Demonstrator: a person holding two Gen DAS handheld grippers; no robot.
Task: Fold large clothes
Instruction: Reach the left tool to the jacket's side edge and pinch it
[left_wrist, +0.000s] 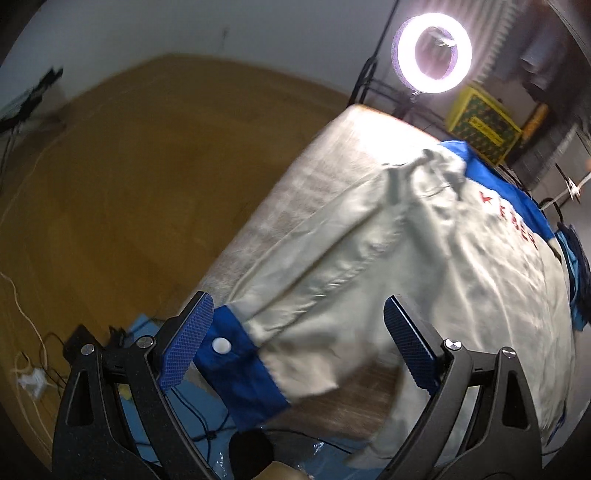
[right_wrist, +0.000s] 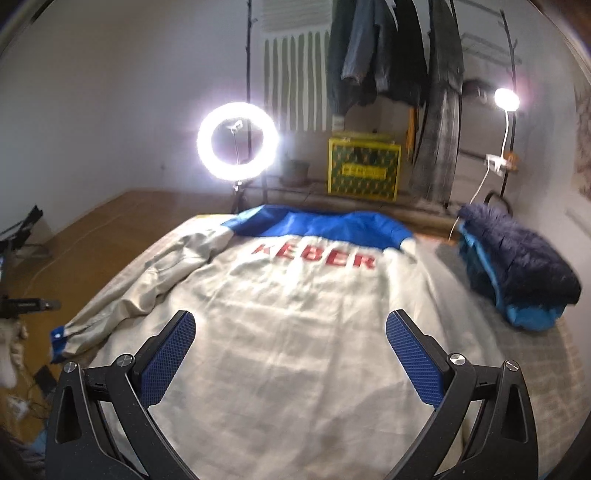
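Garment: a pale grey jacket (right_wrist: 295, 325) with a blue yoke and red lettering lies back-up, spread nearly flat on the table (right_wrist: 546, 354). It fills most of the surface.

Left sleeve: I see it stretched out toward the table's near-left corner, its blue cuff (left_wrist: 236, 365) with a white snap (left_wrist: 221, 345) hanging just over the edge.

Left gripper (left_wrist: 299, 347): jaws wide apart, holding nothing. The cuff sits between the fingers, right against the left blue pad (left_wrist: 186, 343); whether it touches I cannot tell. The frame is a little blurred.

Right gripper (right_wrist: 291, 358): jaws wide too, empty, poised over the lower back panel, pointing up the jacket toward the collar.

Right sleeve: hidden from me, off past the jacket's right edge; I cannot say how it lies.

Progress: I judge this the very start. The jacket is laid out and roughly smoothed, but no fold shows: sleeve out, body at full width and length.

Left to do: bring in both sleeves, fold the sides, then double the body.

Next, as I read it: closing on the cuff to carry the left sleeve across the back.

Beside it: a dark blue puffy garment (right_wrist: 517, 266) is heaped at the table's right side, near the jacket's shoulder, apart from my work.
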